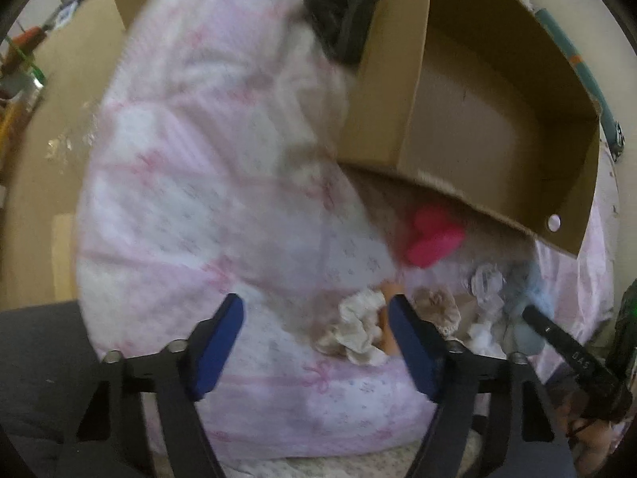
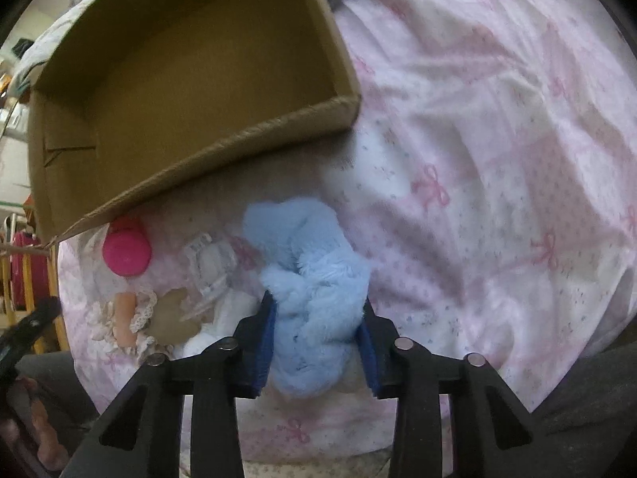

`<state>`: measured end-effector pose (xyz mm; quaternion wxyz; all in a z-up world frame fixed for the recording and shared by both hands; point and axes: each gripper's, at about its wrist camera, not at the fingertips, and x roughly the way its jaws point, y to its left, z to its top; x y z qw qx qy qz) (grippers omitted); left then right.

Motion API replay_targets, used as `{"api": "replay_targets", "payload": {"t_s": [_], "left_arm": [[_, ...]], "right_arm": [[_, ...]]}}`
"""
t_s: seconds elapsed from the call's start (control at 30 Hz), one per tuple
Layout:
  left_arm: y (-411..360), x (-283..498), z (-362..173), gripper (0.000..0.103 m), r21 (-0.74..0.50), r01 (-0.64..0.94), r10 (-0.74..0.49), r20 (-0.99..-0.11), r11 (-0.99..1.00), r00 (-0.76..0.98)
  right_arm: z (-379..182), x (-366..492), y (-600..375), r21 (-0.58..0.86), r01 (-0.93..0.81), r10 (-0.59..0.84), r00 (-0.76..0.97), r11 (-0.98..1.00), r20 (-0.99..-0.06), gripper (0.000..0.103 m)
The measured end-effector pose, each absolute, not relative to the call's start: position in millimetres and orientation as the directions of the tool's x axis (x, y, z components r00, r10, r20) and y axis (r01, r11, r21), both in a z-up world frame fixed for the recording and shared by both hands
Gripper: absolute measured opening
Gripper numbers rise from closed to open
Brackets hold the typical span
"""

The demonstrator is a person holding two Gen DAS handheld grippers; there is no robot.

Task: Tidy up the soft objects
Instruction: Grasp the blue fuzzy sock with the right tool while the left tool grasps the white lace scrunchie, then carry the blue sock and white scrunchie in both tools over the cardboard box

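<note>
The left gripper (image 1: 314, 324) hangs with fingers (image 1: 221, 342) apart over the pink bedspread (image 1: 191, 199); a lacy cream cloth (image 1: 358, 332) lies beside one finger, below the cardboard box (image 1: 477, 119).

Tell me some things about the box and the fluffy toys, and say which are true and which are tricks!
1. The right gripper has the fluffy blue toy between its fingers. True.
2. The cardboard box is full of toys. False: it looks empty.
3. The pink thing lies beside the box, outside it. True.
4. The left gripper squeezes the pink thing. False: it holds nothing.
5. The bedding is green. False: white with pink bows.
</note>
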<state>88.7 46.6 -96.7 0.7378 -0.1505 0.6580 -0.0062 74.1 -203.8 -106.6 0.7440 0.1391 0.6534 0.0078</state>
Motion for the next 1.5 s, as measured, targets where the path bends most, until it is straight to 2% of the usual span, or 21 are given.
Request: {"api": "replay_targets", "payload": {"t_s": [0.17, 0.23, 0.27, 0.37, 0.5, 0.7, 1.07, 1.5], "left_arm": [[26, 92, -114, 0.056, -0.230, -0.134, -0.221, -0.972, 0.964, 0.076], [20, 92, -120, 0.039, -0.225, -0.127, -0.220, -0.974, 0.966, 0.055], [18, 93, -125, 0.025, -0.233, -0.128, -0.230, -0.972, 0.964, 0.040], [19, 93, -131, 0.011, -0.300, -0.150, -0.298, -0.954, 0.942, 0.036], [30, 90, -96, 0.009, -0.228, -0.135, -0.202, -0.962, 0.964, 0.185], [55, 80, -91, 0.009, -0.230, -0.210, -0.185, -0.959, 0.950, 0.213], [54, 66, -63, 0.009, -0.175, -0.197, -0.113, -0.950, 0.965, 0.293], [37, 53, -24, 0.009, -0.062, -0.145, -0.003, -0.928, 0.988, 0.372]], "right_arm": [[-83, 78, -203, 0.283, 0.145, 0.244, 0.236, 0.948, -0.941, 0.030], [-78, 78, -203, 0.309, 0.148, 0.264, 0.262, 0.940, -0.928, 0.030], [-76, 78, -201, 0.319, 0.150, 0.272, 0.268, 0.936, -0.924, 0.030], [-78, 82, -208, 0.340, 0.152, 0.289, 0.282, 0.928, -0.915, 0.030], [-78, 81, -211, 0.360, 0.143, 0.307, 0.296, 0.922, -0.904, 0.030], [-58, 60, -233, 0.408, 0.116, 0.354, 0.325, 0.905, -0.877, 0.030], [-41, 46, -224, 0.426, 0.023, 0.390, 0.360, 0.904, -0.847, 0.029], [-14, 29, -238, 0.519, -0.068, 0.483, 0.485, 0.852, -0.729, 0.029]]}}
